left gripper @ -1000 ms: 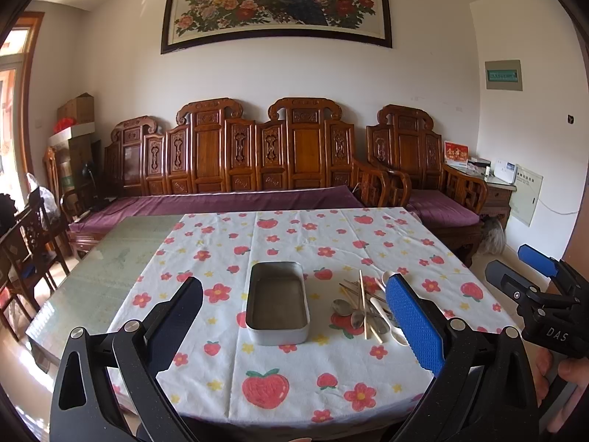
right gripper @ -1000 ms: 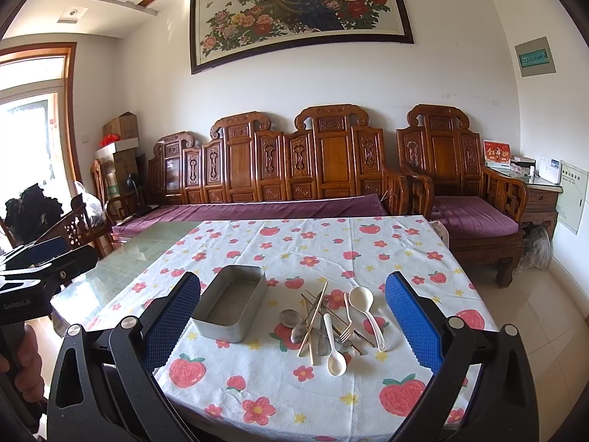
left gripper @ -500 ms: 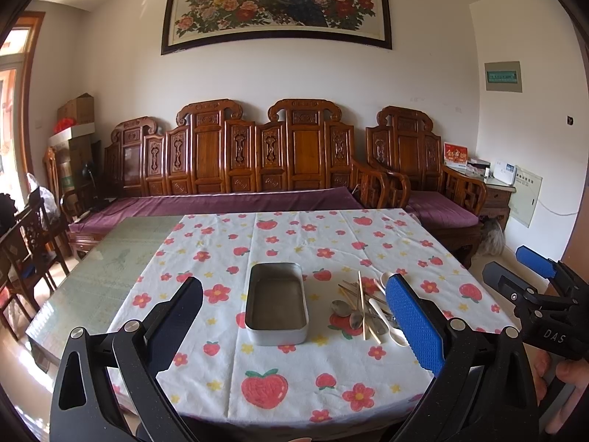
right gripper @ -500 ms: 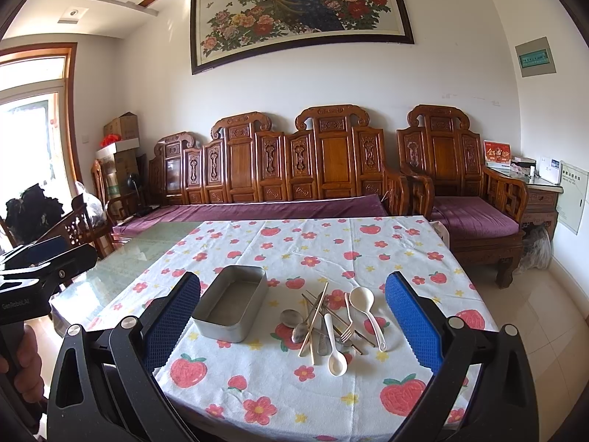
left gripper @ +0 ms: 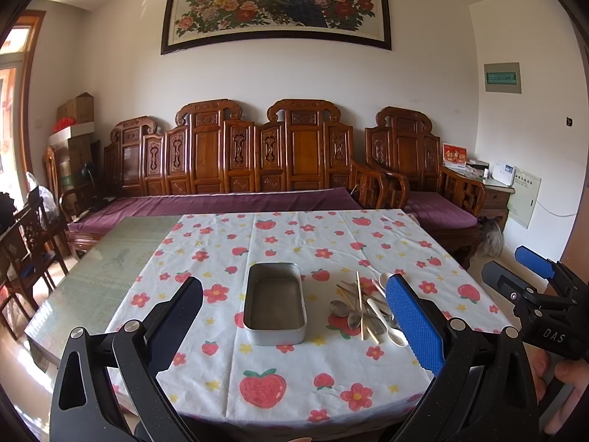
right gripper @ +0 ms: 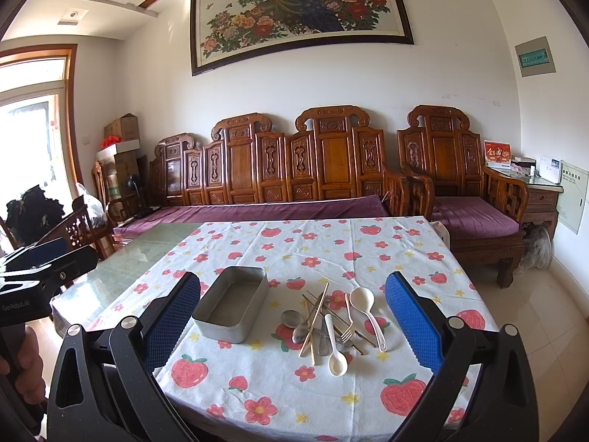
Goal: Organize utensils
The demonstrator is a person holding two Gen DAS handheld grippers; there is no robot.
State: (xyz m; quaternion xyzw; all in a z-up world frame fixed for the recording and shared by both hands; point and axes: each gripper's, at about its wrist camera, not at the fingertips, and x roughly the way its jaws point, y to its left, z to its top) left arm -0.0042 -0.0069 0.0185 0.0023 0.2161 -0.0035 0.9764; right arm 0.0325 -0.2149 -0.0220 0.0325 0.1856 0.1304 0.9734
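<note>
a table (left gripper: 110, 269) under a strawberry cloth (left gripper: 279, 379) holds everything; the tin (left gripper: 274, 307) sits mid-cloth, empty (the likely bin); just right of it the utensils (right gripper: 331, 326) lie heaped, crossing each other; left gripper (left gripper: 294, 326) and right gripper (right gripper: 292, 322) hang short of the table, fingers wide apart, holding nothing.

White tablecloth (right gripper: 331, 243) with red strawberries and flowers, grey metal tin (right gripper: 232, 304), white spoons (right gripper: 364, 309), blue-padded tongs (right gripper: 292, 316)

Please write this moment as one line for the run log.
stage: before first pick | left gripper: open, holds nothing | right gripper: open, holds nothing | metal tin: empty | utensil pile: on tablecloth, right of tin
</note>
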